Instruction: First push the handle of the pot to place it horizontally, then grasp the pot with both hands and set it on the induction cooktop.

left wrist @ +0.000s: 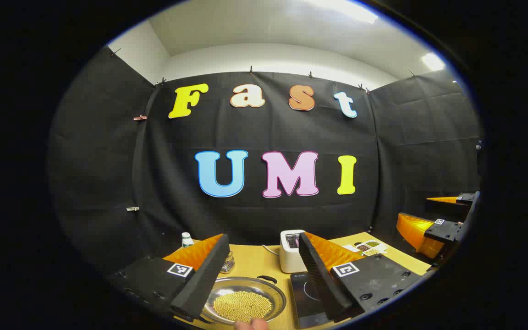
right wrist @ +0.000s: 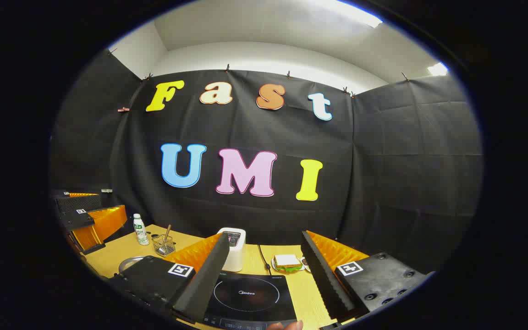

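Pot [left wrist: 244, 300] low in the left gripper view, on the yellow table [left wrist: 255, 261], holding a heap of small yellow beans [left wrist: 242, 306]; dark handle [left wrist: 267, 278] at its far rim. Just right of the pot, touching or nearly so: induction cooktop [left wrist: 307, 293], bare on top. Behind the cooktop, a white toaster-like appliance [left wrist: 290, 251]. Behind the pot to the left, a small wire basket [left wrist: 228, 262] and, farther off, a white bottle [left wrist: 186, 239]. Farther right of the cooktop, small dishes of food [left wrist: 370, 248]. Left gripper [left wrist: 259, 279] above the pot's near side, spread wide, nothing between the fingers, no contact with pot or handle. A fingertip of a person's hand [left wrist: 251, 324] at the very bottom, near the pot's front rim. Other gripper at far right, well apart from the pot.

From the right gripper view: right gripper [right wrist: 264, 282] released, fingers wide apart, hovering over the induction cooktop [right wrist: 250, 293], gripping nothing. Pot's rim [right wrist: 129, 263] peeking out left of the cooktop. Behind the cooktop, the white appliance [right wrist: 234, 250]; right of it, a sandwich on a plate [right wrist: 288, 263]. Basket [right wrist: 164, 245] and bottle [right wrist: 140, 229] behind the pot.
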Demonstrator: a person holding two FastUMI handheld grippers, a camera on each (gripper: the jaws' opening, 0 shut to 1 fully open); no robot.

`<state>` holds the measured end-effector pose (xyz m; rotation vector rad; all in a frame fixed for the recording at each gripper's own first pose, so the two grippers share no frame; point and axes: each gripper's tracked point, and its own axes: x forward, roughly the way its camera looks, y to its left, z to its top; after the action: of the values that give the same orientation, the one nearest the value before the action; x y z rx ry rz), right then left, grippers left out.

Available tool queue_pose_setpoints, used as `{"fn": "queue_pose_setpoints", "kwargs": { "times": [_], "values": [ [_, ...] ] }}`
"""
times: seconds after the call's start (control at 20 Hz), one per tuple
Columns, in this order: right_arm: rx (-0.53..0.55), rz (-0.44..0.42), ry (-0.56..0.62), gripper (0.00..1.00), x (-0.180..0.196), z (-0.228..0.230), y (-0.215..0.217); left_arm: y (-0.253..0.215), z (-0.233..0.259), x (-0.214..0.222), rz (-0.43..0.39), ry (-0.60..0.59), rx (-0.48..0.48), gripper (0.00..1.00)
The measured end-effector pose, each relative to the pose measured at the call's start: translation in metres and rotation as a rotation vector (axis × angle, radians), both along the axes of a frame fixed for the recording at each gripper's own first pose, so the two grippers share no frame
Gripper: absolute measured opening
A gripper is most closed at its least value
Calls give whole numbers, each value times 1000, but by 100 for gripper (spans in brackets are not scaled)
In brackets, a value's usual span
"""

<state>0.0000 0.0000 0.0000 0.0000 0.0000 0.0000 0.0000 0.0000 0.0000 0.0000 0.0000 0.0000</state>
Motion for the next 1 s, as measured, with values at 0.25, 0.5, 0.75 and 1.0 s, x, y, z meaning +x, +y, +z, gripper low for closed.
{"fn": "queue_pose_setpoints", "kwargs": {
  "times": [0.25,0.5,0.75,1.0],
  "values": [
    [7,-4,-12,98,0,5,-2,-1,3,-2,-1,-15,9,95],
    [13,-15,-12,98,-3,4,-7,-4,3,-3,-5,-12,2,95],
    [12,-23,-9,98,-4,3,-12,-6,1,-4,-4,-10,-2,95],
    [-2,-32,-12,98,-5,1,-16,-4,1,-3,-1,-5,-26,95]
  ]
}}
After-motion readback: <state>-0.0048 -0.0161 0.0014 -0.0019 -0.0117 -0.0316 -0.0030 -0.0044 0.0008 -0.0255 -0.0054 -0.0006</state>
